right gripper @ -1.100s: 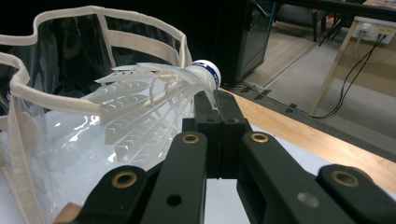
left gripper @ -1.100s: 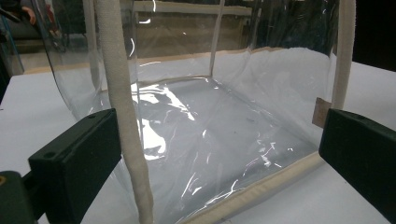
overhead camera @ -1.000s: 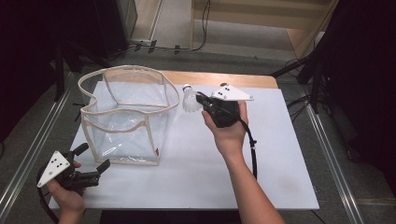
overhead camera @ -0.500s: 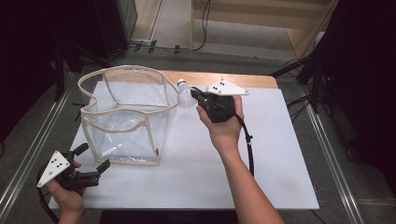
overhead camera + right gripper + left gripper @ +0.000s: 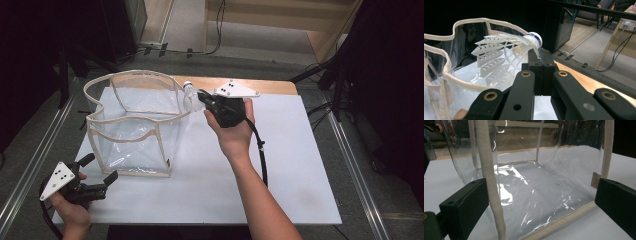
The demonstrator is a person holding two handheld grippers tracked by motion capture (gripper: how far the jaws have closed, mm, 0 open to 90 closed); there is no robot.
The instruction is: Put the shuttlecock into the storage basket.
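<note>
two grippers work at the white table point(image 5: 300, 165), and against the earlier pictures the change is small: the right gripper point(image 5: 201, 95) with its shuttlecock point(image 5: 190, 96) has drifted a little toward the clear bag point(image 5: 132, 127), so the feathers now lie at the bag's right rim where before they sat slightly clear of it; the left gripper point(image 5: 97, 175) has kept its place at the near left corner. the right gripper is clenched on the shuttlecock, its two black jaws pressed together on the feathers just behind the cork, as the right gripper view shows, with the shuttlecock point(image 5: 506, 57) pointing cork up and away and the skirt fanning toward the bag's cream-trimmed rim point(image 5: 461, 85). the left gripper is released, jaws standing wide apart with nothing pinched; in the left gripper view they frame the bag's near corner, a cream edge strip point(image 5: 491, 192) rising just inside the left jaw and the bag's bottom seam running across between them. the bag stands upright with its mouth open to the top, its wavy rim sagging at the front. to the right of the right hand point(image 5: 232, 135) the table is bare out to its edge, and bare surface also lies in front of the bag.
</note>
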